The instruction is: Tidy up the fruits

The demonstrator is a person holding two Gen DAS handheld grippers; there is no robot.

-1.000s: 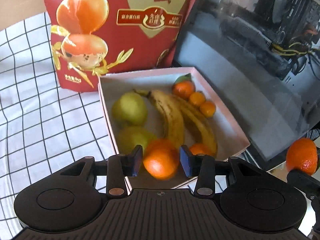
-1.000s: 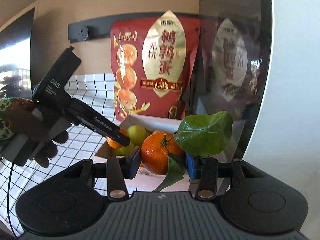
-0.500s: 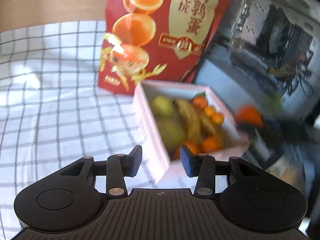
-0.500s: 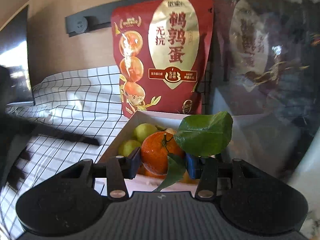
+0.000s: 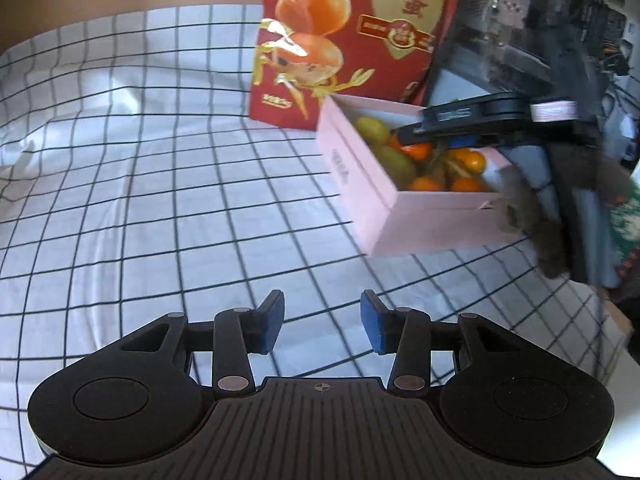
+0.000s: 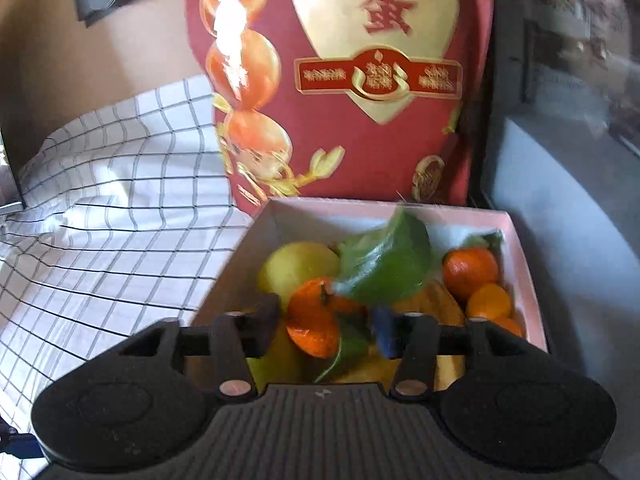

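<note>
So, left to right. The checked cloth (image 5: 140, 184) covers the tabletop, mostly bare on its left side. The left gripper (image 5: 322, 326) hangs over the cloth's near part, jaws apart with nothing between them, well clear of the box. The red snack bag (image 5: 352, 36) stands upright at the cloth's far edge, touching the back of the pink box (image 5: 424, 224). The box sits on the right side of the cloth, against a dark glass-sided case (image 5: 560, 40) at the right edge. Inside the box: green pears (image 6: 296, 266) at the left wall, bananas (image 6: 432, 304) in the middle, small oranges (image 6: 470, 270) along the right wall.

The right gripper (image 6: 328, 322) is over the near half of the box, reaching in from the right in the left wrist view. Its jaws have just been opening, and the leafy orange (image 6: 316, 316) sits between them, blurred. A thin gap shows at each pad, so it looks released, though blur makes contact hard to call. Its big green leaf (image 6: 386, 264) sticks up above the pears. A hand (image 5: 560, 216) shows behind the box's right corner.
</note>
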